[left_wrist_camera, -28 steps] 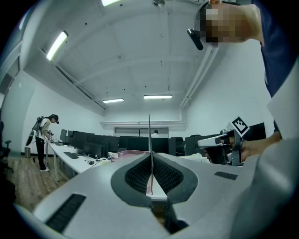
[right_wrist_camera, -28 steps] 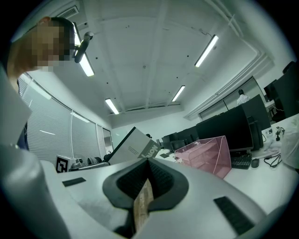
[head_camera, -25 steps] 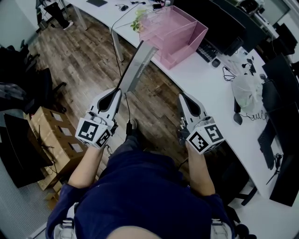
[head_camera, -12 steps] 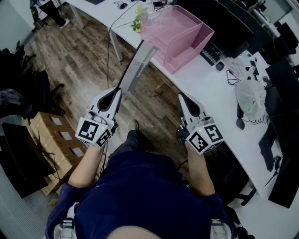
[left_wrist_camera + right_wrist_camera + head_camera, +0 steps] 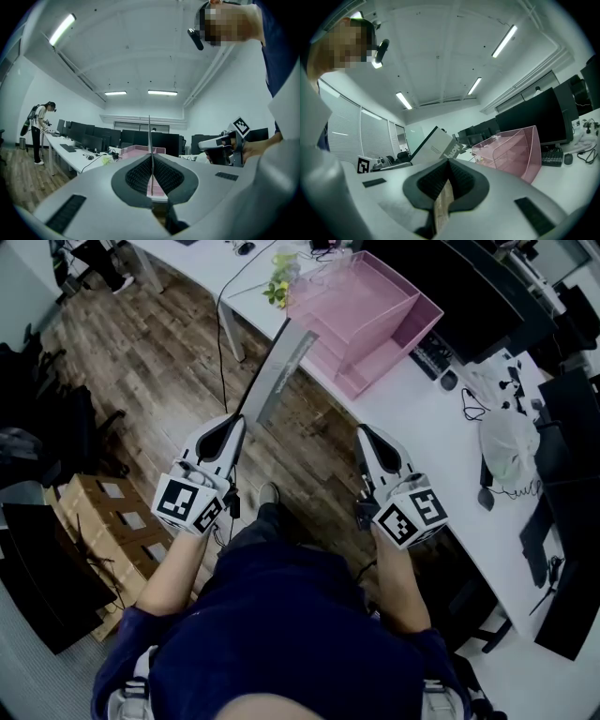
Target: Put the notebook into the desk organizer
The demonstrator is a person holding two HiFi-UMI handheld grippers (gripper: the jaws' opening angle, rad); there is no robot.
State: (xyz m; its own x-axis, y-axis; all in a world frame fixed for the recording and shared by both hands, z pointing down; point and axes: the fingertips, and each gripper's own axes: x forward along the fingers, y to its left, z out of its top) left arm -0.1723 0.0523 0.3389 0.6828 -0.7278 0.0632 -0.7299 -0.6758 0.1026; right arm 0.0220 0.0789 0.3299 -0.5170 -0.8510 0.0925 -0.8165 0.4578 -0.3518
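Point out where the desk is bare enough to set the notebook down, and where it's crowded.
Bare: the white desk strip along its front edge, between the pink tiered desk organizer and the white plastic bag. Crowded: the black keyboard, black cables and dark monitor behind that strip.

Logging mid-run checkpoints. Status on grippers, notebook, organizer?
Left gripper shut on notebook, held edge-up. Right gripper shut, empty. Pink desk organizer ahead on white desk, not yet reached. Nothing blocking between.

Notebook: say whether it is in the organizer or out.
Out: the left gripper holds the notebook over the floor, short of the pink organizer.
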